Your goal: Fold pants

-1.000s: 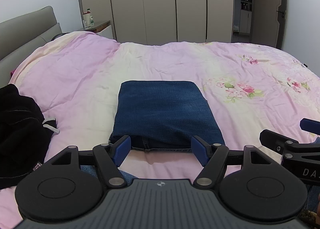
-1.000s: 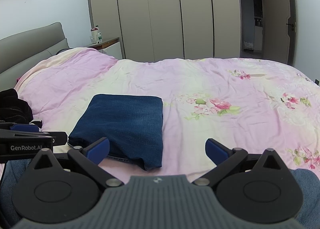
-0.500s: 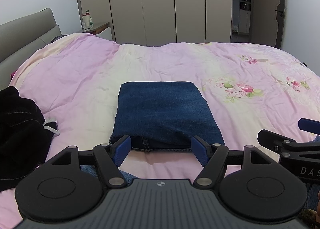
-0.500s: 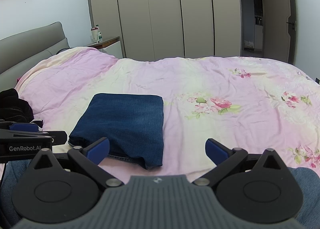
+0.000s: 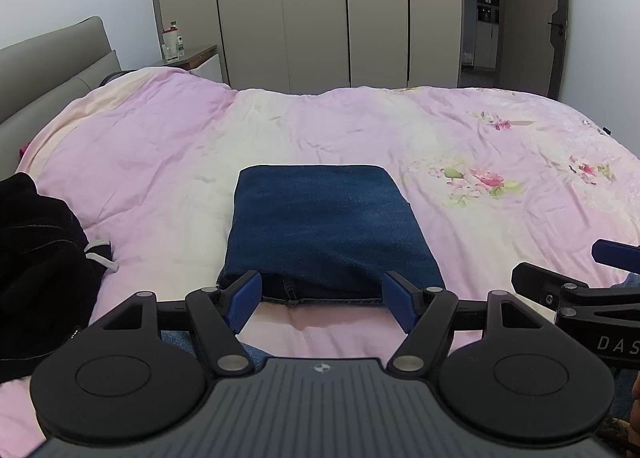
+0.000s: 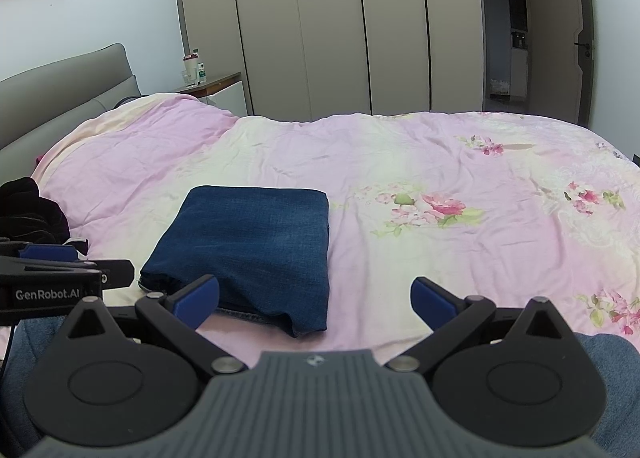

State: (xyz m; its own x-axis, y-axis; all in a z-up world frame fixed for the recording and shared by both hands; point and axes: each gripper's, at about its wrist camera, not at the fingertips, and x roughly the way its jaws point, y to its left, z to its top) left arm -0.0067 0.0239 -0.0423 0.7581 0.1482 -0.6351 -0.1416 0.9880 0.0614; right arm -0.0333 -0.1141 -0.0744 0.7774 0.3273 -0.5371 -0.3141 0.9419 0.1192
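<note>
The dark blue denim pants (image 5: 326,227) lie folded into a neat rectangle on the pink floral duvet (image 5: 460,145). They also show in the right wrist view (image 6: 250,248), left of centre. My left gripper (image 5: 322,300) is open and empty, just short of the pants' near edge. My right gripper (image 6: 316,298) is open and empty, to the right of the left one, near the pants' near right corner. The left gripper shows at the left edge of the right wrist view (image 6: 48,270); the right gripper shows at the right edge of the left wrist view (image 5: 576,282).
A heap of black clothing (image 5: 38,270) lies on the bed's left side. A grey headboard (image 5: 52,53) and a nightstand with bottles (image 5: 178,47) stand at the far left. Beige wardrobe doors (image 5: 320,13) line the far wall. Blue jeans of the person (image 6: 612,366) are at the bottom.
Both grippers have drawn back and risen slightly, so the pants sit a little lower and farther in view. The pants have not moved.
</note>
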